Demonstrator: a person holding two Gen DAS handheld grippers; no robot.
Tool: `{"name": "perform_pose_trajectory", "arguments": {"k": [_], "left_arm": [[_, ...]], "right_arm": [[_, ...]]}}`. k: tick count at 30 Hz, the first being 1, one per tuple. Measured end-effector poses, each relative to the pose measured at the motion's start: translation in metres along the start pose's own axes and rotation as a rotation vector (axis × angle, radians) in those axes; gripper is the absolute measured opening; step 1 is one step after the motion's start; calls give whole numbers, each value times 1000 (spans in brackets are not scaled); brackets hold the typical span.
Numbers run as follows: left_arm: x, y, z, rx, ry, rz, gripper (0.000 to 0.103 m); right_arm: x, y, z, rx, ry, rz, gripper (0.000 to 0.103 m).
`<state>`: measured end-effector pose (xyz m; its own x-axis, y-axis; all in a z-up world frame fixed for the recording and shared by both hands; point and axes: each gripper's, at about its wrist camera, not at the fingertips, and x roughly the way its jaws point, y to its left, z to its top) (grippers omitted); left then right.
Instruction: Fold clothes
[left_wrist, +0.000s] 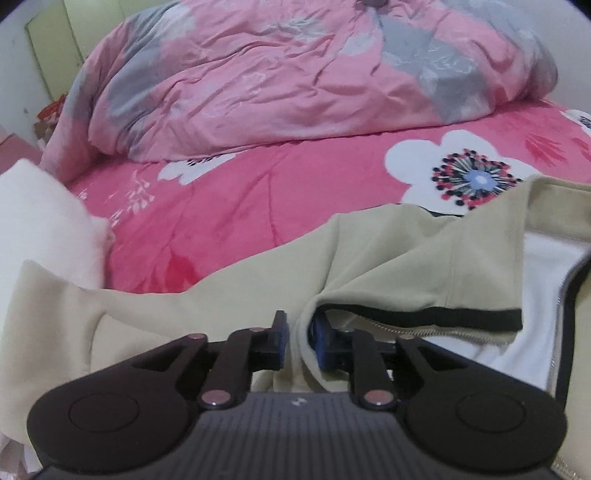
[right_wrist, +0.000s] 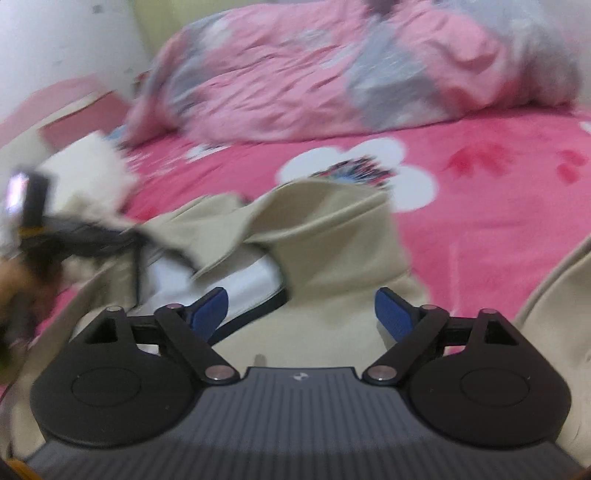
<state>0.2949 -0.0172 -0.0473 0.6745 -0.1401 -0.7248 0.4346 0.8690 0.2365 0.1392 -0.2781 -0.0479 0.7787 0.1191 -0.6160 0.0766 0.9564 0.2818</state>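
Observation:
A beige jacket (left_wrist: 388, 258) with white fleece lining (left_wrist: 535, 295), a black edge band and a zipper lies crumpled on the pink bed. My left gripper (left_wrist: 298, 339) is shut on a raised fold of its beige cloth, which sits pinched between the two blue pads. In the right wrist view the same jacket (right_wrist: 332, 240) spreads under my right gripper (right_wrist: 301, 314), which stands open wide with only flat cloth below the gap. The left gripper (right_wrist: 55, 236) also shows there as a dark blur at the far left, over the jacket's edge.
The pink flowered bedsheet (left_wrist: 258, 192) runs behind the jacket. A bulky pink and grey duvet (left_wrist: 295, 74) is heaped at the back. White fleecy cloth (left_wrist: 44, 221) lies at the left edge. Pale green cupboard doors (left_wrist: 55, 48) stand beyond, and a pink box (right_wrist: 74, 110) sits beside the bed.

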Motion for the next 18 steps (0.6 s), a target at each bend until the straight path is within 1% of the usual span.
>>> {"name": "perform_pose_trajectory", "arguments": {"k": [1,2,4,7,9,10,12,13,15,17,18], "left_arm": [[-2,-3,-1,20,-11,-1,31],[-3,-6,-2,42,-22,-1,44],[-2,-17,-3,89,-37,4,53],[8,-28,-5,123,-35,-4,56],[12,-31,-7,118,-34,-12,59],[15,-32,-8,116,-33,-16,61],[19,-33,-11,106,-32,-21,61],[20,-33,-12,97,-33,-24,61],[20,-31,-14,79,-38,-31,61],[19,-28,-14,59,-47,-37,60],[18,-26,-13,48,-51,-41,60]], "right_arm": [[6,0,1,30,19,-2,88],[11,0,2,57,39,-2,88],[23,9,0,63,93,8,92],[45,26,-2,25,131,-83,95],[61,32,2,31,152,-139,95],[68,35,5,30,156,-167,98],[83,39,10,21,161,-214,102],[90,40,12,13,162,-236,102],[100,41,9,-23,152,-268,102],[94,37,5,-29,121,-255,101],[90,34,4,-25,106,-244,95]]}}
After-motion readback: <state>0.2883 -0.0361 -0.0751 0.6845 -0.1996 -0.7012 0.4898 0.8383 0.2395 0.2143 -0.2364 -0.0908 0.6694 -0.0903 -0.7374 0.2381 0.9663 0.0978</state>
